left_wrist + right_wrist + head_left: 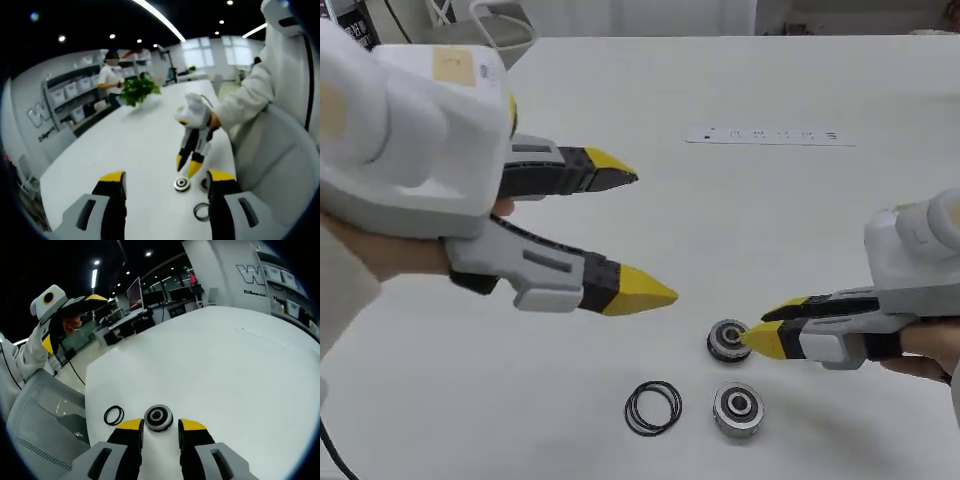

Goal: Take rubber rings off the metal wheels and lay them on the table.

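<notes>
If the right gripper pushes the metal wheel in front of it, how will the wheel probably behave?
The wheel lies flat on the smooth white table, so it would likely slide, not roll. Being metal, it is probably heavy for its size and stiff between the right gripper's jaws.

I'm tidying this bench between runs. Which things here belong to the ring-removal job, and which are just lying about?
Part of the job:
- metal wheel at the right gripper tips
- second metal wheel nearer the person
- loose rubber rings lying on the table

Just lying about:
- flat white strip with markings, farther back
- leafy plant at the far end
</notes>
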### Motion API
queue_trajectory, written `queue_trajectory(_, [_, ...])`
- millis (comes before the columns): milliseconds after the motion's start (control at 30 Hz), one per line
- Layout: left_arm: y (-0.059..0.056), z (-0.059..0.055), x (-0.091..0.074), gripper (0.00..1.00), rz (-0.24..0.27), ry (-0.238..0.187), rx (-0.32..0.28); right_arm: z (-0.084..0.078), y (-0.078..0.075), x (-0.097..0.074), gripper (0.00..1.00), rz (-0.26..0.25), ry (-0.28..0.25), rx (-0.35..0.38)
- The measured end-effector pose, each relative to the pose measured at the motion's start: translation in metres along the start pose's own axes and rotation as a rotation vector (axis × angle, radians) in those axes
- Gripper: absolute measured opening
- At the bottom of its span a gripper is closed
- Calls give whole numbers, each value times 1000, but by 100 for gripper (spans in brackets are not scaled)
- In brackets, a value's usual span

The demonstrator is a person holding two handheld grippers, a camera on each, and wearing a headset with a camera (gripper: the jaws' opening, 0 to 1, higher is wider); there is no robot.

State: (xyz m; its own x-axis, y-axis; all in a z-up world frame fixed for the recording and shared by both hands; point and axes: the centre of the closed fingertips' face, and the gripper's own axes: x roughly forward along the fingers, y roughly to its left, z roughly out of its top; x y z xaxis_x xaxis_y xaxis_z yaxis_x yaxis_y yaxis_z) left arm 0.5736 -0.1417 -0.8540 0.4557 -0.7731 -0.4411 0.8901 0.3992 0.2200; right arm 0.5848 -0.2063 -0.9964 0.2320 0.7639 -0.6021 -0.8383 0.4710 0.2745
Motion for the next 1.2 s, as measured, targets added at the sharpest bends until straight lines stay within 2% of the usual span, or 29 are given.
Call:
queue_trajectory(133, [-7,4,19,67,-71,-11,17,-8,0,4,26,-4,32,-61])
queue_trajectory(367, [-6,0,50,65,-110,-12,6,-14,-2,10,30,-8,51,-129])
queue_trajectory(467, [-6,-17,67,61,-113,30,-1,-14,-1,13,31,-7,45,-144])
queue_trajectory(533, [-6,-27,77,60,-109,37,-25,-16,0,14,31,-6,52,-155])
queue_trajectory(667, [-9,-34,88,58,-92,-11,-83,-19,0,17,31,-7,61,-169])
queue_trajectory(700, [-10,-39,91,57,-84,-14,-95,-20,1,17,30,-8,60,-179])
queue_trajectory(867, [-15,-64,100,51,-52,12,-126,-17,1,19,29,-5,46,-179])
queue_trajectory(900, [-16,-69,102,50,-52,17,-144,-17,1,20,29,-6,46,-188])
queue_trajectory(967, [-19,-78,105,48,-60,46,-135,-17,1,21,28,-7,44,-193])
queue_trajectory(1067, [-22,-85,110,41,-58,54,-130,-16,0,22,26,-10,43,-199])
queue_trajectory(1200, [-31,-92,116,29,-82,68,-128,-14,-1,22,25,-15,36,-203])
